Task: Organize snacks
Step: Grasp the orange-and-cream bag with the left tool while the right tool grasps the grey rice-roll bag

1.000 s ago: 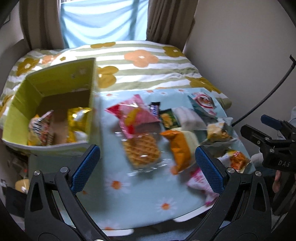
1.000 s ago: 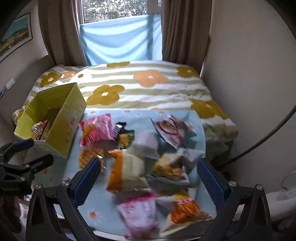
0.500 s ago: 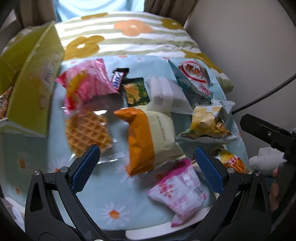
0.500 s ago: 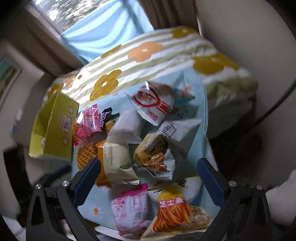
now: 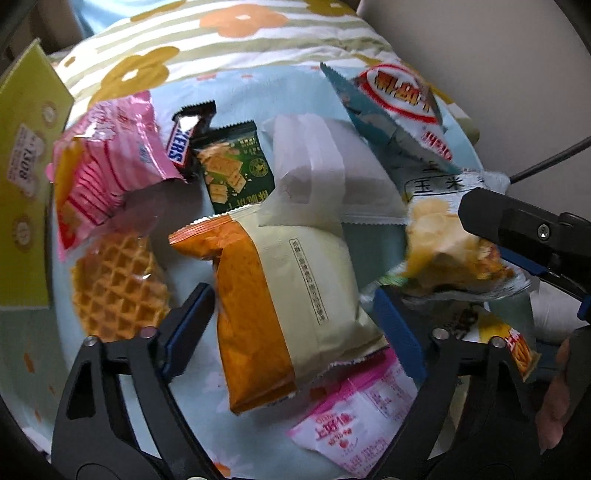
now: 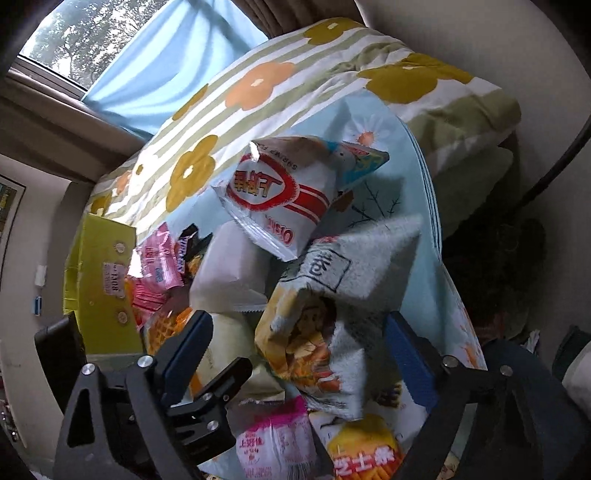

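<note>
Closely packed snacks crowd both closing grippers: left straddles orange-cream packet, right straddles corn-chip bag.

A bedroom in someone's home.

A bed fills the middle, dressed in a cream quilt with green stripes and orange and mustard flowers, with a pale blue daisy-print cloth spread over it. At eleven o'clock a window shows trees, half covered by a light blue fabric panel and brown curtains.
</note>
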